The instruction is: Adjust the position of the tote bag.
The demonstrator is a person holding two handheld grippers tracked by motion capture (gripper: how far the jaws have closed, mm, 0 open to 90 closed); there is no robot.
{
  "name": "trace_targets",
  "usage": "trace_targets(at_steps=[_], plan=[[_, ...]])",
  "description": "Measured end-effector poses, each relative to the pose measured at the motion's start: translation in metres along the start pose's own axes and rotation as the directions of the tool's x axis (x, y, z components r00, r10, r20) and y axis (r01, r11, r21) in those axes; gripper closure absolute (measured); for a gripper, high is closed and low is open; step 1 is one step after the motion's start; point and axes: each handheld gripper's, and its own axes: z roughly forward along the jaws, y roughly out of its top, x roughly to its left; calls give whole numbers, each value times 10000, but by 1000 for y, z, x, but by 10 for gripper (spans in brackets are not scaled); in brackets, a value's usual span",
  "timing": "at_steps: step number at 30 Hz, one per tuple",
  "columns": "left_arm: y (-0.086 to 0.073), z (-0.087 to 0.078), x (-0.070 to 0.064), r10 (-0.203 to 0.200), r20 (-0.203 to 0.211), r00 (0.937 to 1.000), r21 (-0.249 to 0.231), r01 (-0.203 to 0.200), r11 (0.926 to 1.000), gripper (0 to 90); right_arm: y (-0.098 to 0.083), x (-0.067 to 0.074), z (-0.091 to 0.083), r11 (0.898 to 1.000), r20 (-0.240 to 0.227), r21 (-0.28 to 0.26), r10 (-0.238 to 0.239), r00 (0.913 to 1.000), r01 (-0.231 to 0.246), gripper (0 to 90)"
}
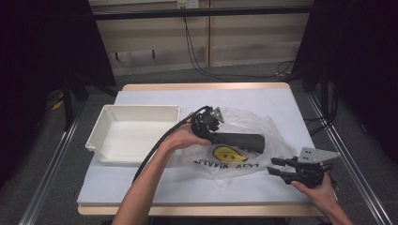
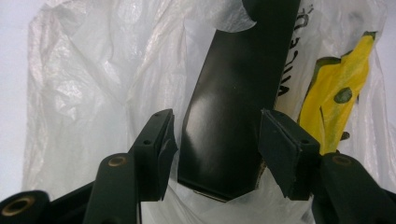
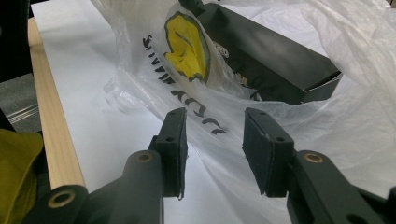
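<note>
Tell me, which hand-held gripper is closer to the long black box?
Left. The left hand-held gripper has its open jaws around the black box's end; the right hand-held gripper sits farther off, at the plastic bag's edge.

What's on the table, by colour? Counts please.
White: 2, the tray and the bag
Black: 1, the box
Total: 3

Left claw [image 1: 220, 137] jaws parted, right claw [image 1: 278, 168] half open, level
</note>
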Motion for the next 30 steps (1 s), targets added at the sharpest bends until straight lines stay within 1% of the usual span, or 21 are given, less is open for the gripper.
trace_targets(at_steps=[1,2,4,6,8,9,10,11,12,13,14,15,17,19,20,21,23,25,26,27,30], plan=[[0,0,-1,-11,78,10000,-42,12,10000,428,0,0,0,10000,-8,-10,-7,10000,7,597],[0,0,-1,30,39,10000,-6,-30,10000,421,0,0,0,10000,-6,-12,-5,10000,5,594],[0,0,0,-47,5,10000,72,47,10000,417,0,1,0,10000,-59,-37,10,10000,-10,590],[1,0,-2,242,73,9997,294,-244,9993,390,-1,1,0,10000,-102,-8,-6,9999,6,585],[1,2,-3,243,145,9996,339,-248,9991,375,-1,1,0,10000,-104,-24,-13,9999,13,583],[0,3,-3,317,116,9994,478,-322,9983,364,-1,1,1,10000,-105,-44,-23,9999,23,581],[0,3,-2,415,97,9991,499,-419,9979,356,-1,1,1,10000,-131,-15,-23,9999,23,581],[0,4,-2,287,97,9995,391,-290,9988,347,-1,1,1,10000,-112,-37,-13,9999,13,580],[0,3,-2,281,180,9994,372,-288,9989,347,-1,0,1,10000,-130,-39,-22,9999,22,580],[0,3,-1,309,157,9994,295,-314,9991,346,-1,0,1,10000,-130,-41,-27,9999,26,579],[0,4,-1,217,84,9997,231,-219,9995,344,-1,0,1,10000,-131,-38,-22,9999,22,579],[-1,5,1,326,178,9993,326,-332,9989,332,-1,0,1,10000,-141,-31,-24,9999,23,578],[-2,7,3,197,241,9995,314,-205,9993,316,0,0,1,10000,-134,-29,1,9999,-1,576],[-3,9,2,290,308,9991,418,-302,9987,297,0,0,1,10000,-138,-29,6,9999,-6,573],[-4,10,2,418,299,9987,587,-435,9973,297,0,0,0,10000,-100,-40,1,9999,-2,571],[-4,11,2,498,393,9980,661,-523,9964,295,0,0,0,10000,-100,-45,4,9999,-5,570],[-5,14,2,419,378,9984,796,-448,9958,290,-1,1,0,10000,-124,-20,19,9999,-19,568],[-4,15,-1,618,309,9976,978,-646,9931,290,-1,1,0,10000,-174,19,-32,9998,32,567],[-3,16,-2,649,262,9976,1010,-672,9926,290,-1,1,0,10000,-131,9,-45,9999,45,566],[-3,17,-2,654,312,9974,1064,-684,9920,291,-1,1,1,10000,-139,-2,-25,9999,25,565],[-3,18,-1,773,379,9963,1231,-815,9890,344,-1,0,1,10000,-161,12,-2,9999,2,563]])
